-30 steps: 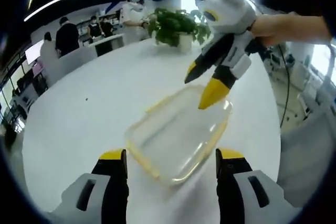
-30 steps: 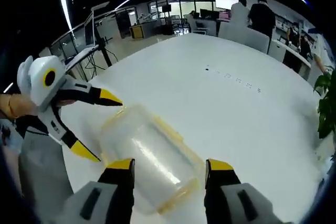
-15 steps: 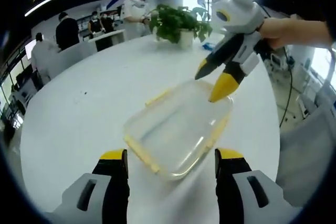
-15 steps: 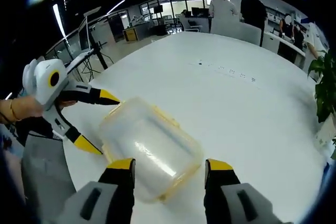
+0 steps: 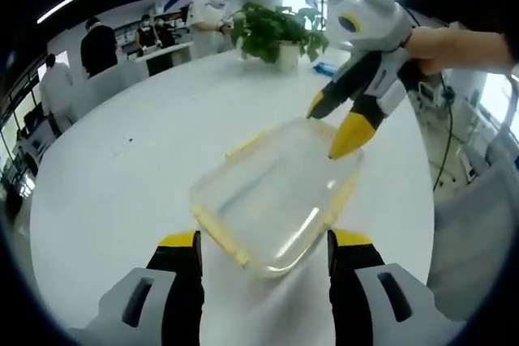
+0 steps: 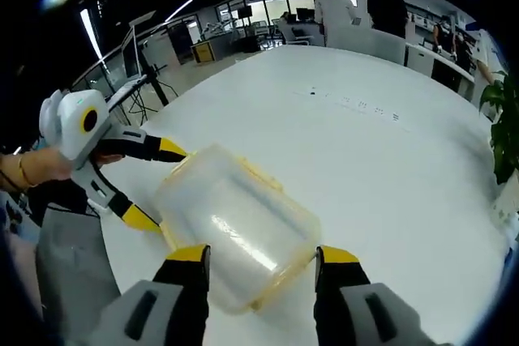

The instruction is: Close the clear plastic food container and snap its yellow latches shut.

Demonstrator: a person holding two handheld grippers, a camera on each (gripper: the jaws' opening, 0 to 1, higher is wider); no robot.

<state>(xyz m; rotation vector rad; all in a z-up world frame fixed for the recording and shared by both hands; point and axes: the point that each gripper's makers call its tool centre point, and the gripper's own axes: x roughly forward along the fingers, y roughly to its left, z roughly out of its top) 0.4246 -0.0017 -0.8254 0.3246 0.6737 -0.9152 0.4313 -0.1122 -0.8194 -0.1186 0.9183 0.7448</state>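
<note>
The clear plastic food container (image 5: 274, 200) lies on the white worktop (image 5: 138, 160) with its lid on, its yellow latches (image 5: 217, 237) showing along the rims. In the left gripper view it sits just ahead of my left gripper (image 5: 263, 250), whose fingers (image 5: 180, 242) stand apart with nothing between them. My right gripper (image 5: 336, 129) comes in from the far side, its yellow-tipped fingers spread at the container's far corner; whether they touch it I cannot tell. In the right gripper view the container (image 6: 231, 220) lies between my two grippers, the left one (image 6: 154, 184) at its far end. A potted plant (image 5: 274, 36) stands farther back on the worktop, with people (image 5: 100, 44) beyond.
</note>
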